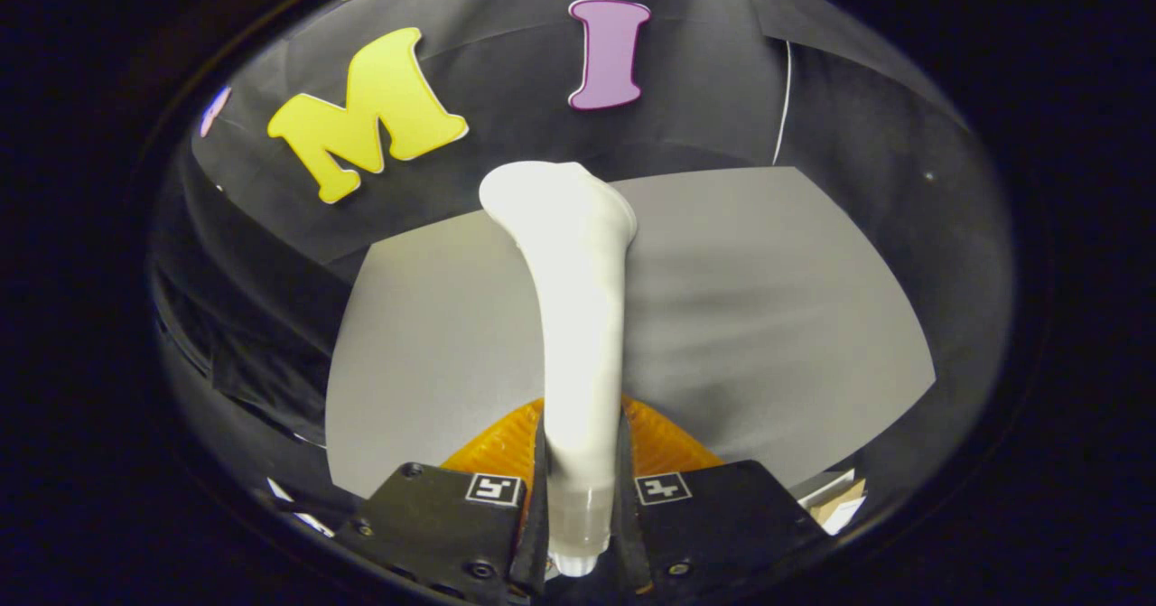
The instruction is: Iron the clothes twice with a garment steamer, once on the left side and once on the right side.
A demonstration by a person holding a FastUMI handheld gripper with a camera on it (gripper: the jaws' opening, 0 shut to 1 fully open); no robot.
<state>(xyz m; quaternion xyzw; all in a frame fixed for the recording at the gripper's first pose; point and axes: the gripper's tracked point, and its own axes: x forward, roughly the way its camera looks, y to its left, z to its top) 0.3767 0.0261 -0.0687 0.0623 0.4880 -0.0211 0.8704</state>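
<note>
Grey garment (768, 317) spread flat across the booth beyond the fingers, white garment steamer (578, 317) rising over its middle, head tilted away, gripper (578, 507) clenched on the steamer's handle, both 2 fingers pressing its base, orange ribbed piece (664, 443) just behind.

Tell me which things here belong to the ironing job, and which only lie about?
For the job: white plastic garment steamer, held between the gripper fingers; flat grey cloth spread beyond them.
Lying about: orange ribbed piece under the steamer; pale cardboard scraps beside the cloth.

Smooth matt plastic steamer (578, 317); matt grey cloth garment (768, 317).
</note>
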